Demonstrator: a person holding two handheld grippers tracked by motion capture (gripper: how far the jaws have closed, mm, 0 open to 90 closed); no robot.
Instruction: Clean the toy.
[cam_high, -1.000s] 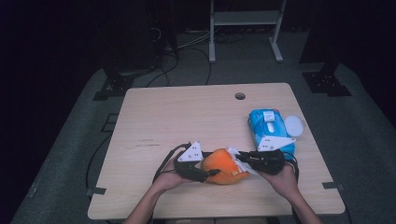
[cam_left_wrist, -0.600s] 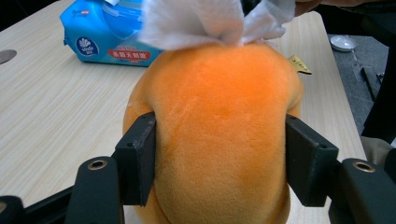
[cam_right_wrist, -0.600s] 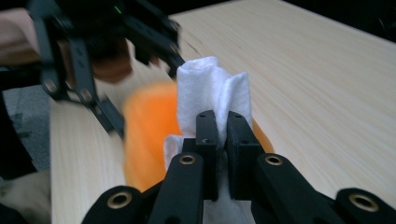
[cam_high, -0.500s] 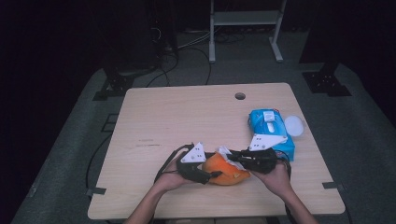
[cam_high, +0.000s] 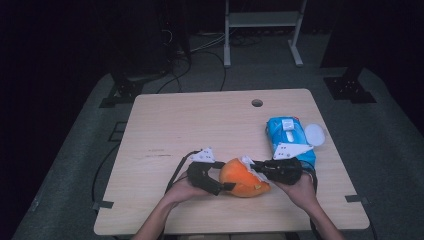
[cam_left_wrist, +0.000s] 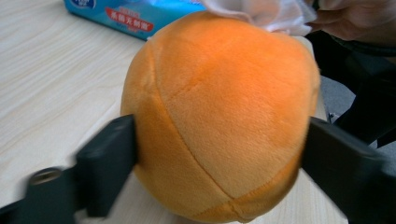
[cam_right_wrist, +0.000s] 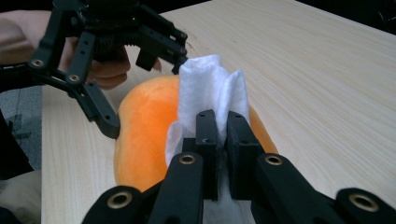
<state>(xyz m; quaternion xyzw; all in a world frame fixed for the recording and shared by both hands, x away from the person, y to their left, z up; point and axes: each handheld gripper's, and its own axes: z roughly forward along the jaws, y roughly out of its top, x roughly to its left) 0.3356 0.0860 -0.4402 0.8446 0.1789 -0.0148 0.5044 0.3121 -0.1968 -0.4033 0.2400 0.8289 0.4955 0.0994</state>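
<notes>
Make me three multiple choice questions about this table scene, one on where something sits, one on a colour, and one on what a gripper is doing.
1. Where is the blue wipes pack?
A. at the table's right side
B. on the floor
C. at the table's left edge

2. What colour is the plush ball?
A. green
B. orange
C. purple

3. What is the right gripper doing?
A. hanging open
B. clamping the table edge
C. pinching a white wipe

Answers:
1 A, the high view shows it right of the hands.
2 B, the left gripper squeezes orange fabric between its jaws.
3 C, the right gripper view shows its jaws shut on the wipe against the ball.
</notes>
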